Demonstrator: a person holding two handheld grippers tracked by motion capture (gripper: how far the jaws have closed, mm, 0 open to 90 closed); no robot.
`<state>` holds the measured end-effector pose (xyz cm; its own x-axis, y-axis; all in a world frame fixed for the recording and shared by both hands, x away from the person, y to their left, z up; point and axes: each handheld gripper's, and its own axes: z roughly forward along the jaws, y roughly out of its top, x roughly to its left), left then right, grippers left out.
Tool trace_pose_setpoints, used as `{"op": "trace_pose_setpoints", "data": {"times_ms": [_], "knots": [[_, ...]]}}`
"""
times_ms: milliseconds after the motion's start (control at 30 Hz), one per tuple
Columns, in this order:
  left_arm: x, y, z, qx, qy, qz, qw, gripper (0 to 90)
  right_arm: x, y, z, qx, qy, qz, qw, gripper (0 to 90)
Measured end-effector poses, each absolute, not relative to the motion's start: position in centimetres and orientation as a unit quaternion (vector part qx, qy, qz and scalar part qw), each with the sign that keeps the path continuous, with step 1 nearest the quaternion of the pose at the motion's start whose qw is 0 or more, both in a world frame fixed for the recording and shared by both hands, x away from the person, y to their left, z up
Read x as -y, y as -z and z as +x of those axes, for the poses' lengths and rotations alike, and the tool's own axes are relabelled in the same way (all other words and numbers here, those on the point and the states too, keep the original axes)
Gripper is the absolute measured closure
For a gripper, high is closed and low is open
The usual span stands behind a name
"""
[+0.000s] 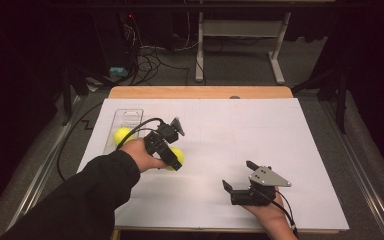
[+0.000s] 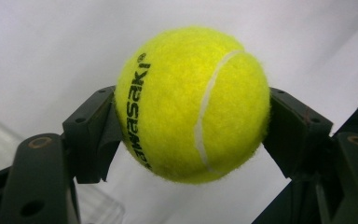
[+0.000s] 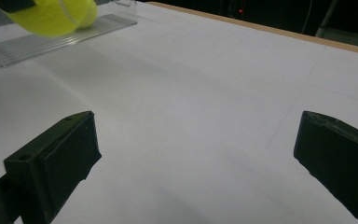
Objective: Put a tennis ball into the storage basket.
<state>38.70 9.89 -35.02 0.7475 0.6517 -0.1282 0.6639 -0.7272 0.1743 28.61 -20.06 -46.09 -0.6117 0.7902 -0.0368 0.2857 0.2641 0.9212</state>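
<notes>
The table (image 1: 280,130) carries a white sheet, with a clear plastic tray (image 1: 128,120) at its left side and a second ball (image 1: 121,135) in it. The left claw (image 1: 176,161) is clamped on a yellow tennis ball (image 2: 192,103), held just beside the tray. The right claw (image 1: 237,176) stands wide apart, with nothing between. The ball seems light, fuzzy and a little springy, so a grip across its widest middle should hold best.

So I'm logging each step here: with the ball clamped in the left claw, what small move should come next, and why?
Probably carry the tennis ball toward the clear tray and lower it in. The left claw is shut on the ball, a second ball already lies in that tray, and the right claw is open and holds nothing.
</notes>
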Motion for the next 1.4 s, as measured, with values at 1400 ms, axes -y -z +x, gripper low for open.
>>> {"op": "trace_pose_setpoints", "data": {"times_ms": [1400], "knots": [[-23.6, 37.6, 41.3, -0.479, 0.009, 0.876, 0.050, 26.5, 28.0, 46.1, 27.3, -0.730, -0.459, 0.409, 0.298, 0.3]]}}
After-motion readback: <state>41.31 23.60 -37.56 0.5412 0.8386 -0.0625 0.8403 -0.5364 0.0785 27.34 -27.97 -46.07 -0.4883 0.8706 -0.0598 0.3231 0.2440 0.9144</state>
